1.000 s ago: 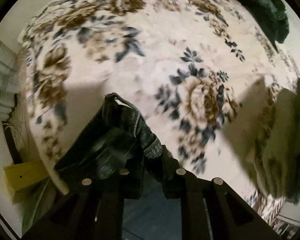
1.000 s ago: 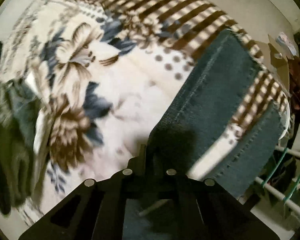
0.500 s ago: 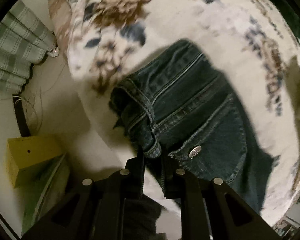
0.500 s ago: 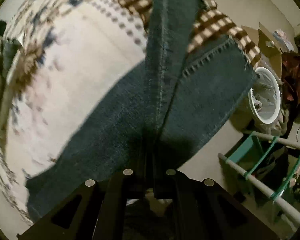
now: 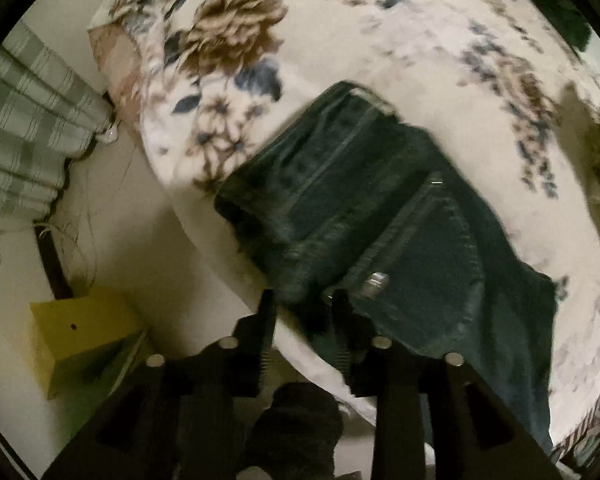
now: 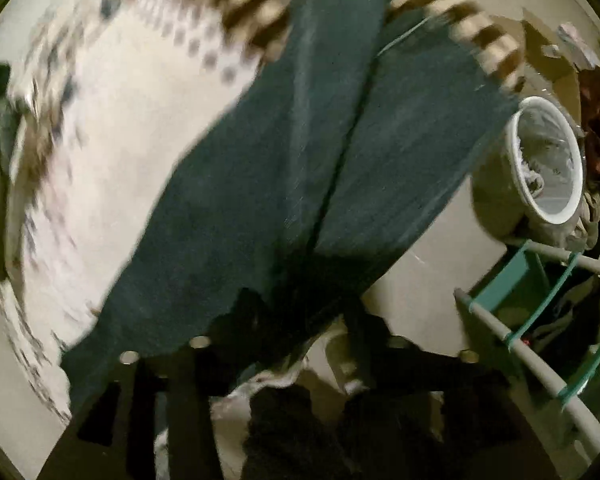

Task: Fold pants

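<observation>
The jeans (image 5: 384, 216) now lie on the bed (image 5: 400, 60), spread over its flowered blanket near the edge. A second ago they hung bunched from both tools above the cover; half a second ago they were already coming down flat, and now the waist end rests by the bed's corner with a back pocket (image 5: 428, 252) and its metal rivet facing up.

The left tool (image 5: 302, 300) points down at the waistband. Its jaws, pinched tight on the denim before, have just been opening; they stand a little apart, with a fold of waistband still between the fingers (image 5: 267, 308). From here I cannot tell whether the pads still touch the cloth.

The right tool (image 6: 295, 304) is over the leg end. In its view both legs (image 6: 300, 152) run away across the bed side by side, hems reaching the striped border of the blanket (image 6: 111, 128), one hem hanging past the edge near a white bucket (image 6: 548, 160) on the floor. Its jaws were clamped shut on the cloth earlier; they have just been opening and stand well apart, the denim lying loose between and over them. The picture is blurred.
</observation>
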A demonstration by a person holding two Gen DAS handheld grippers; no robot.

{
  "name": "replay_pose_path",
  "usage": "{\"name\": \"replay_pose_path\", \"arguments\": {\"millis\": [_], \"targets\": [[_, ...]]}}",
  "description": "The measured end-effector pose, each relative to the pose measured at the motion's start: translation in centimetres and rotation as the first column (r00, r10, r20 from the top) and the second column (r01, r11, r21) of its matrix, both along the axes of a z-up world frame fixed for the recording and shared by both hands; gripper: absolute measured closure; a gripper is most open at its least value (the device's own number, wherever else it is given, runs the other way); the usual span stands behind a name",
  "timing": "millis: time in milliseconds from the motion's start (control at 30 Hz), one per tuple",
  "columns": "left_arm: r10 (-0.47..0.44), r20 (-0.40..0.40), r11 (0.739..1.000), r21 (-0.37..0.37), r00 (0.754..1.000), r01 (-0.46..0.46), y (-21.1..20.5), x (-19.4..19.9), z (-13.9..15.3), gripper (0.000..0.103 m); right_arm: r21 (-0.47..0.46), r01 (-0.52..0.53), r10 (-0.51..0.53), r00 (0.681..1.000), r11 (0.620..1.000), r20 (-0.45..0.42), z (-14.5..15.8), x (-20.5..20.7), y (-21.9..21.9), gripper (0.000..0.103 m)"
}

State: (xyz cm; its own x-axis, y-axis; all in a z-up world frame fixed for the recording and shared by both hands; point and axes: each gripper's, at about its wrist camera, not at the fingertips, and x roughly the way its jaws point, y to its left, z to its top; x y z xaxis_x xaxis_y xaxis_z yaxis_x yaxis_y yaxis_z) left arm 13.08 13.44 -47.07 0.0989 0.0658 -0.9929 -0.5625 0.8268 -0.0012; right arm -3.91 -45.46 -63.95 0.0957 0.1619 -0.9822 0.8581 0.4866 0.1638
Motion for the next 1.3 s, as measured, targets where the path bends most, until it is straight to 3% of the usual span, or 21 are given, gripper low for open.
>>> {"name": "replay_pose_path", "arguments": {"millis": [67, 133, 300, 400, 467, 533, 667, 833, 933, 1000, 1100, 1133, 1167, 1300], "targets": [[-0.027, 0.017, 0.999, 0.028, 0.999, 0.027, -1.5, 0.0, 0.7, 0.061, -0.053, 0.048, -0.046, 0.998, 0.997, 0.042, 1.4, -1.0, -1.9, 0.039], [-0.060, 0.025, 0.997, 0.047, 0.998, 0.058, -3.2, 0.4, 0.8, 0.041, -0.110, 0.086, -0.080, 0.995, 0.990, 0.055, 2.2, -1.3, -3.9, 0.035], [-0.141, -0.004, 0.989, 0.047, 0.990, 0.141, -6.8, 1.7, -1.3, 0.040, -0.169, 0.078, -0.062, 0.994, 0.983, 0.095, 1.7, 3.4, -7.4, 0.021], [-0.194, -0.026, 0.978, 0.072, 0.981, 0.196, -9.4, 2.4, -2.4, 0.040, -0.190, 0.004, 0.006, 0.999, 0.982, 0.051, -0.6, 7.1, -8.0, 0.020], [-0.219, -0.049, 0.972, 0.073, 0.975, 0.222, -10.4, 2.6, -3.4, 0.040, -0.221, -0.074, 0.068, 0.997, 0.972, -0.034, -1.9, 8.3, -8.1, 0.021], [-0.224, -0.065, 0.972, 0.064, 0.972, 0.228, -10.7, 2.4, -3.9, 0.040, -0.297, -0.080, 0.037, 0.989, 0.951, -0.146, -2.0, 6.6, -9.0, 0.021], [-0.230, -0.084, 0.971, 0.055, 0.970, 0.235, -10.6, 2.0, -4.8, 0.040, -0.290, 0.142, -0.191, 0.970, 0.946, -0.147, -1.4, -0.9, -12.2, 0.021], [-0.220, -0.107, 0.972, 0.054, 0.969, 0.227, -10.5, 1.0, -5.5, 0.040, -0.200, 0.344, -0.344, 0.938, 0.918, 0.037, 0.3, -6.7, -14.2, 0.021], [-0.220, -0.112, 0.972, 0.058, 0.969, 0.227, -10.5, 0.6, -5.6, 0.040, -0.118, 0.371, -0.351, 0.922, 0.921, 0.162, 0.9, -6.9, -14.1, 0.021], [-0.226, -0.114, 0.970, 0.061, 0.967, 0.234, -10.7, 0.3, -5.7, 0.040, -0.064, 0.354, -0.335, 0.921, 0.933, 0.197, 0.5, -5.3, -13.4, 0.028], [-0.233, -0.115, 0.968, 0.063, 0.966, 0.241, -11.1, 0.2, -5.7, 0.040, 0.033, 0.295, -0.296, 0.939, 0.955, 0.173, -1.7, -1.8, -11.5, 0.062], [-0.234, -0.115, 0.968, 0.062, 0.966, 0.242, -11.1, 0.0, -5.7, 0.040, 0.019, 0.279, -0.279, 0.948, 0.960, 0.154, -2.3, -1.2, -11.0, 0.083], [-0.234, -0.114, 0.969, 0.059, 0.966, 0.242, -11.0, -0.2, -5.8, 0.040, -0.025, 0.254, -0.248, 0.959, 0.967, 0.136, -2.4, -0.5, -10.3, 0.093], [-0.240, -0.112, 0.968, 0.050, 0.964, 0.247, -10.9, -0.6, -5.8, 0.040, -0.113, 0.241, -0.227, 0.966, 0.964, 0.125, -1.2, 0.3, -9.0, 0.095]]}}
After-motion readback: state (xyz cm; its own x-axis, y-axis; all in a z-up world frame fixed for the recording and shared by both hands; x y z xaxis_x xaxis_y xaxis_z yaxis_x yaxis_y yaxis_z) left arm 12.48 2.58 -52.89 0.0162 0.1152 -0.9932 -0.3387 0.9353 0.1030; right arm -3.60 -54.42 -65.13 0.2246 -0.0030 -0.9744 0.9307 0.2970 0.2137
